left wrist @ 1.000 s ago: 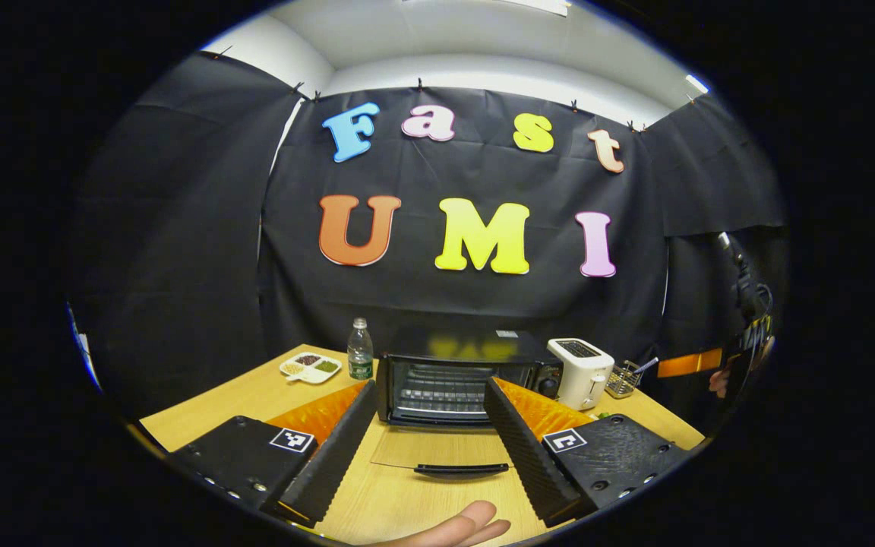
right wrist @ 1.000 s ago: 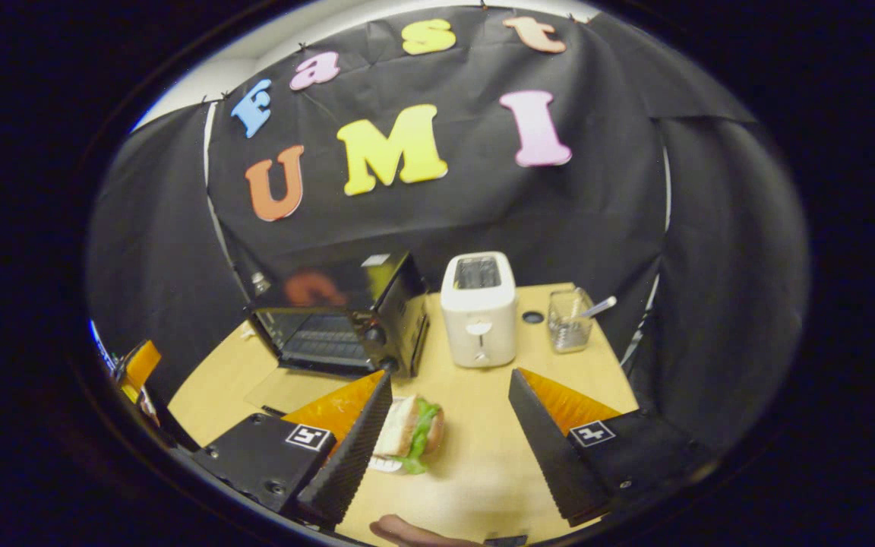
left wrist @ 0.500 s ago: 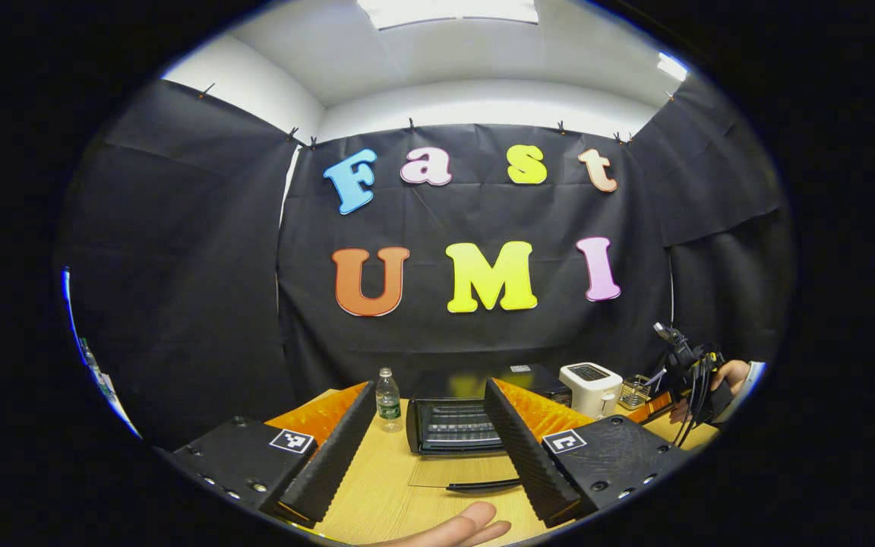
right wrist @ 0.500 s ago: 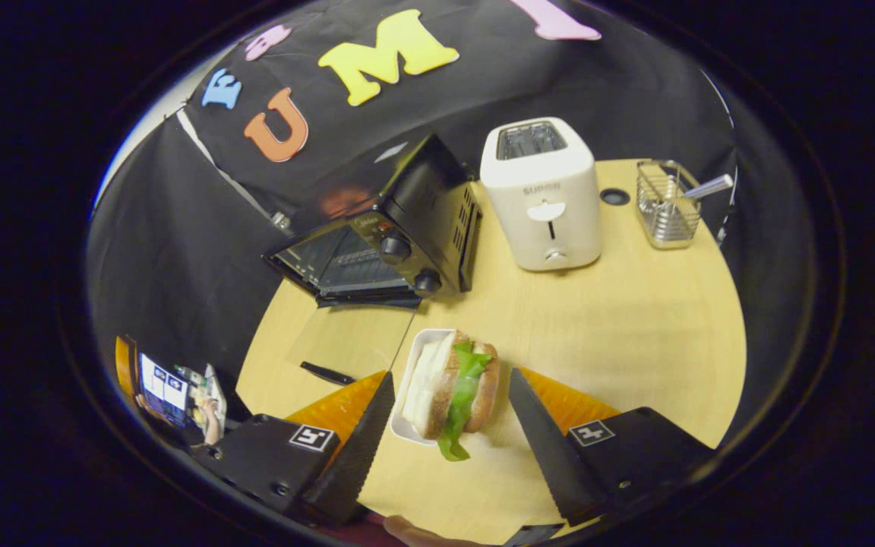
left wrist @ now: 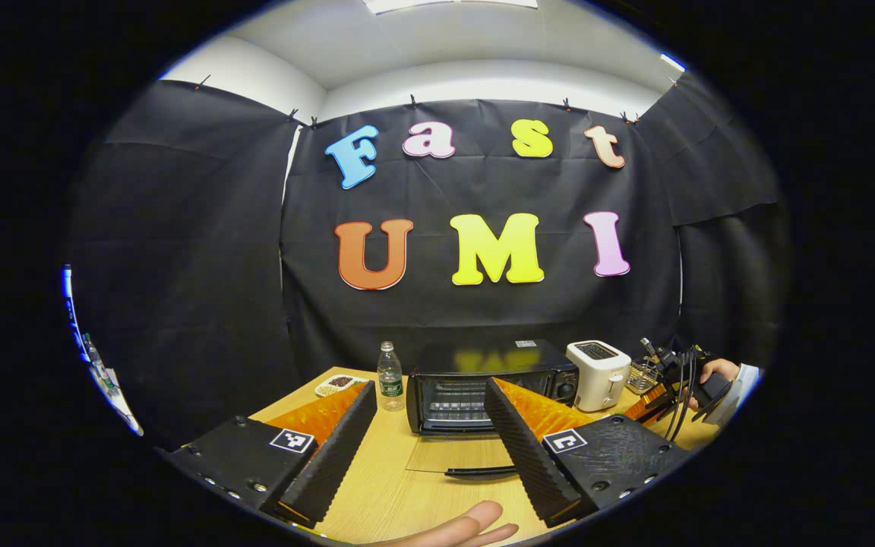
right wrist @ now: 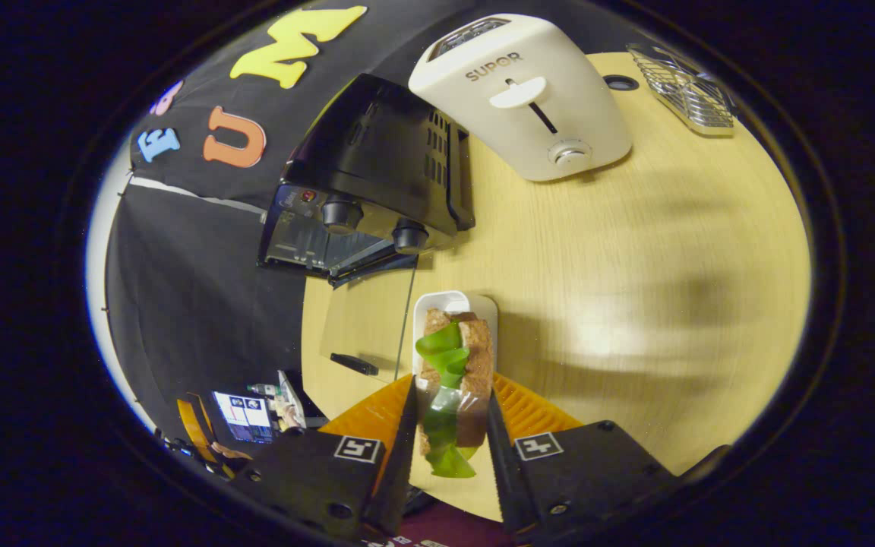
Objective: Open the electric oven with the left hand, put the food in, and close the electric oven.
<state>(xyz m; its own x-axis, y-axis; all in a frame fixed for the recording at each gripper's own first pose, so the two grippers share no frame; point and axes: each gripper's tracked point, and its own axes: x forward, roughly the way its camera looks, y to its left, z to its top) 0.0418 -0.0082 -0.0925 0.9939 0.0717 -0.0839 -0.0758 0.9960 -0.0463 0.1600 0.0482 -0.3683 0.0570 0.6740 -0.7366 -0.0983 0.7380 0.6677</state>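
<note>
The right tool (right wrist: pixel 449 425) is clenched on the sandwich (right wrist: pixel 454 365), its two fingers pressing the bread from either side, lettuce hanging between them. The sandwich sits over a small white dish (right wrist: pixel 483 311) on the wooden surface (right wrist: pixel 635 266), just in front of the electric oven (right wrist: pixel 377 175), whose glass door (right wrist: pixel 361 319) lies folded down flat. A white toaster (right wrist: pixel 529 99) stands beside the oven. The left tool (left wrist: pixel 426 448) hangs released, fingers wide apart, facing the open oven (left wrist: pixel 483 380) from some way back.
</note>
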